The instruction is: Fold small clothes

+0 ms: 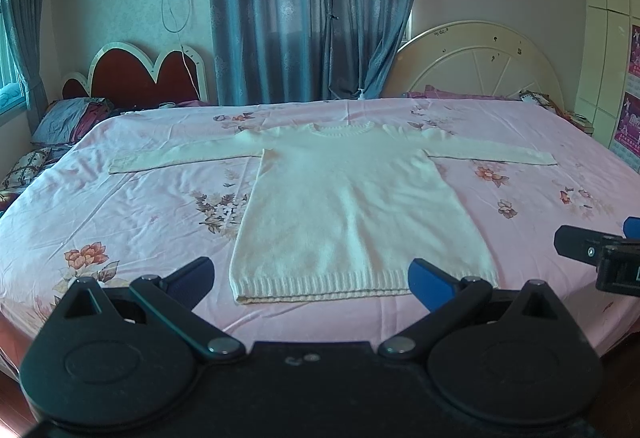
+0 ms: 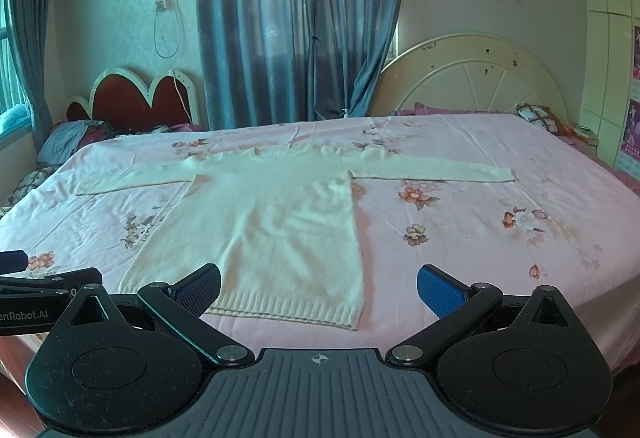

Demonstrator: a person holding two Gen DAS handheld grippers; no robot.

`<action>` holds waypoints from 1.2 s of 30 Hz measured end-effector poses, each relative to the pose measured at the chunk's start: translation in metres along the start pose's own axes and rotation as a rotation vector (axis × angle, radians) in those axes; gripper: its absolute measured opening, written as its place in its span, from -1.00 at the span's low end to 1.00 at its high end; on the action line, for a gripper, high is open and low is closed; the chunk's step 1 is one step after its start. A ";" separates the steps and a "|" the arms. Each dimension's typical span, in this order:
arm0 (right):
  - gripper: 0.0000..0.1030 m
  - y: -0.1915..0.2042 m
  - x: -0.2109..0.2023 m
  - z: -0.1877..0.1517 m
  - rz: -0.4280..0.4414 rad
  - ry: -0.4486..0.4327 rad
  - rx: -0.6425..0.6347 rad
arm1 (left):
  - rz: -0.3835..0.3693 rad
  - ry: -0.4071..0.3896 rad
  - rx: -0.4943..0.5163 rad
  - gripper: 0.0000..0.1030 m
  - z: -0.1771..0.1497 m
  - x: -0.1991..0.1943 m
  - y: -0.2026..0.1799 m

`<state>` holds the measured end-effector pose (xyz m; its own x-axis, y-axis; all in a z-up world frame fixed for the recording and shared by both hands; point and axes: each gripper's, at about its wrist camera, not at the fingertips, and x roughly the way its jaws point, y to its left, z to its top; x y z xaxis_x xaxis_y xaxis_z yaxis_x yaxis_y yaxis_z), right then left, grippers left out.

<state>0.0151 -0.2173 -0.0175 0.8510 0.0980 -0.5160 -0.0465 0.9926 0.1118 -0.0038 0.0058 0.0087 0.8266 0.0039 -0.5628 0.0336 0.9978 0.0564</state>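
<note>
A cream knit sweater (image 1: 352, 198) lies flat on the pink floral bed sheet (image 1: 140, 206), collar away from me, both sleeves spread out sideways, ribbed hem nearest. It also shows in the right wrist view (image 2: 272, 222). My left gripper (image 1: 310, 280) is open and empty, hovering just before the hem. My right gripper (image 2: 320, 288) is open and empty, hovering over the hem's right part. The right gripper shows at the right edge of the left wrist view (image 1: 592, 246); the left gripper shows at the left edge of the right wrist view (image 2: 48, 282).
A round cream headboard (image 1: 480, 58) stands at the bed's far right with pillows (image 1: 536, 98) below it. A red heart-shaped headboard (image 1: 136, 74) and a second bed with pillows (image 1: 68, 118) lie at the left. Blue curtains (image 1: 312, 10) hang behind.
</note>
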 end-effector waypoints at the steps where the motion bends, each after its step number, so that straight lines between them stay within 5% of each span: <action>1: 1.00 0.000 0.000 0.000 0.001 0.001 0.000 | 0.002 -0.001 0.000 1.00 0.000 0.000 -0.001; 25: 1.00 -0.004 0.007 -0.003 0.000 0.000 0.015 | -0.001 0.002 -0.005 1.00 -0.004 0.004 0.000; 36: 1.00 -0.013 0.050 0.014 -0.020 0.009 0.069 | -0.001 -0.003 -0.052 1.00 0.015 0.044 0.014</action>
<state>0.0655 -0.2262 -0.0330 0.8465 0.0787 -0.5266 0.0073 0.9872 0.1593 0.0417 0.0187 -0.0028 0.8281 0.0029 -0.5606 0.0051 0.9999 0.0127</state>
